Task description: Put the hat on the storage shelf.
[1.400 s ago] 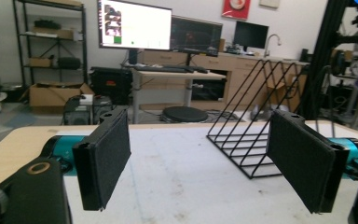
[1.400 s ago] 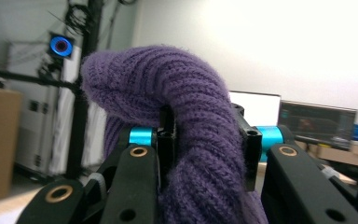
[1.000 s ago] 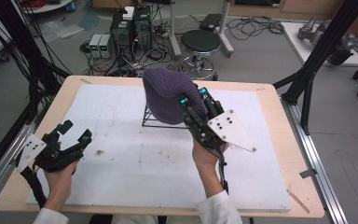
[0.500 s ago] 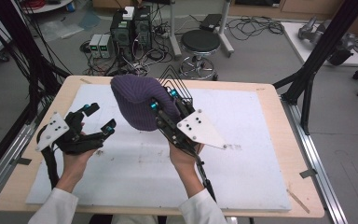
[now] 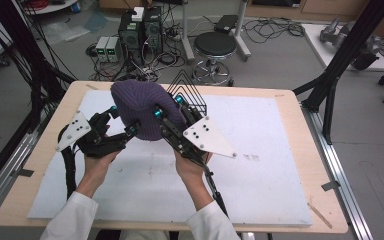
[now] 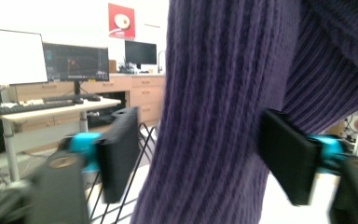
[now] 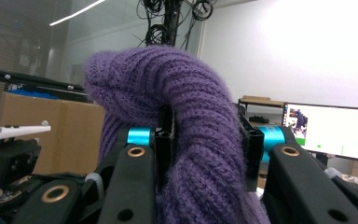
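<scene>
Purple knit hat (image 5: 145, 107) pinched in right tongs (image 5: 166, 106), left tongs (image 5: 121, 121) spread around it.

Grey floor, round stool (image 5: 215, 46) (cables around), desks with monitors (image 6: 14, 56)

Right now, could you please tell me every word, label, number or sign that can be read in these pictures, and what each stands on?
No text can be read.
Red poster on the wall: a pale round emblem, any lettering too blurred.
Dark monitor on the desk: contents too small.
White monitor: tiny coloured marks, illegible.
Purple knit hat, held in the right tongs: no label visible.
</scene>
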